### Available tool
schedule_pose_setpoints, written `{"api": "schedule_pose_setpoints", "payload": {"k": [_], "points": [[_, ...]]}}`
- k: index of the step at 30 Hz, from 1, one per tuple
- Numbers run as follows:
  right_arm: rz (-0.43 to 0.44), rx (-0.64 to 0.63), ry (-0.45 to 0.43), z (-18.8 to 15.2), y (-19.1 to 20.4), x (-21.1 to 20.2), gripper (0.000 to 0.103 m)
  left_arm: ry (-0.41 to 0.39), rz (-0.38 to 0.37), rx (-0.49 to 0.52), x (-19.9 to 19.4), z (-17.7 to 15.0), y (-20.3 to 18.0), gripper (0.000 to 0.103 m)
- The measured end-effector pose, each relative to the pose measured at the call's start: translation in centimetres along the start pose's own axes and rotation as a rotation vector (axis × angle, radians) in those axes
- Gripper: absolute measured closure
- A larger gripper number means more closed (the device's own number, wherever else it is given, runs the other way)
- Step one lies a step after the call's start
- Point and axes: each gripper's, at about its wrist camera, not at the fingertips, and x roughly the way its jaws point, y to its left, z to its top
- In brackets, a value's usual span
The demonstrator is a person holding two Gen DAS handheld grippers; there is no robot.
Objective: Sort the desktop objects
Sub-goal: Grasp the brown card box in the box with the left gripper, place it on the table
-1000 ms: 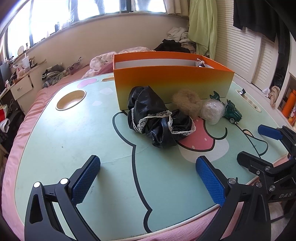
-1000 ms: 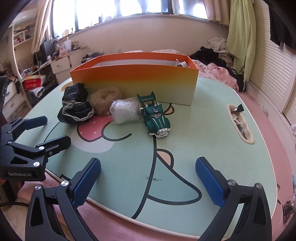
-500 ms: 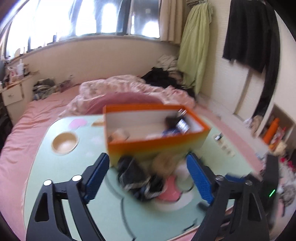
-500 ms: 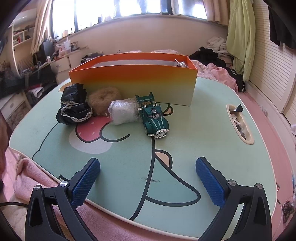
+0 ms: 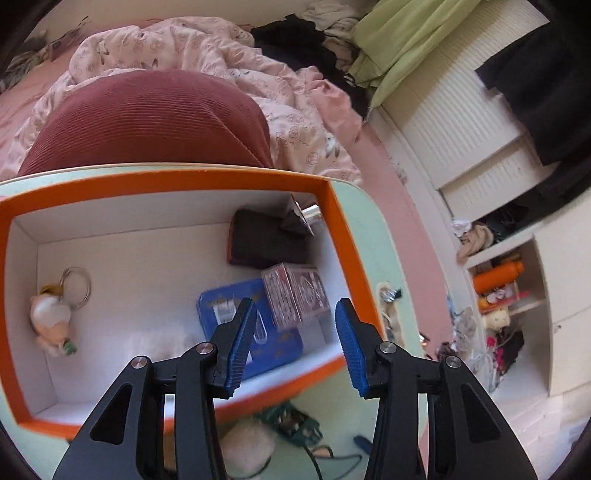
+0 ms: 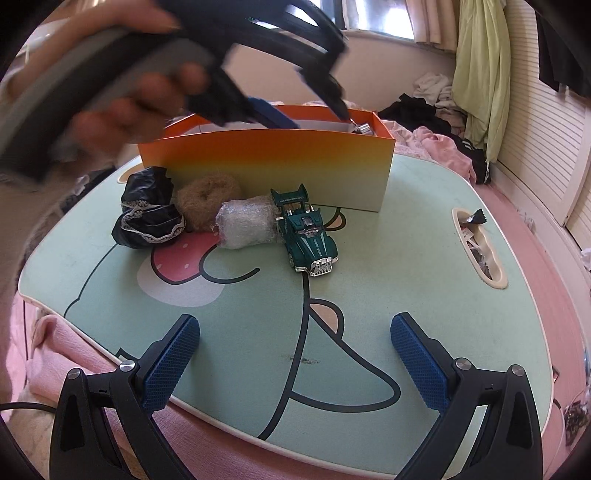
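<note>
Both empty: left hand-held gripper [image 5: 293,341] tilts down over the orange box [image 5: 347,258], jaws just narrowing; right hand-held gripper [image 6: 295,354] gapes wide.

Bright daylight comes from the far window [image 6: 373,29], blown out white. Fisheye bends and darkens the edges. The near left hand [image 6: 122,96] is motion-blurred.
</note>
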Motion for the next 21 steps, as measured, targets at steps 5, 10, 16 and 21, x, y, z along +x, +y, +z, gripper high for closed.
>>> {"api": "schedule_pose_setpoints", "payload": {"k": [5, 10, 16, 21], "points": [[0.001, 0.001, -0.001, 0.0, -0.1, 0.1, 0.0, 0.017, -0.002, -0.018, 2.0, 1.1, 0.2, 0.062], [0.002, 0.0, -0.002, 0.2, -0.3, 0.2, 0.0, 0.0, -0.108, 0.009, 0.7, 1.1, -0.1, 0.083], [0.001, 0.0, -0.002, 0.1, -0.3, 0.2, 0.0, -0.242, -0.162, 0.048, -8.0, -2.4, 1.6, 0.083], [0.001, 0.0, -0.001, 0.2, -0.5, 0.3, 0.0, -0.399, -0.1, 0.069, -12.4, -9.9, 5.0, 0.083]]}}
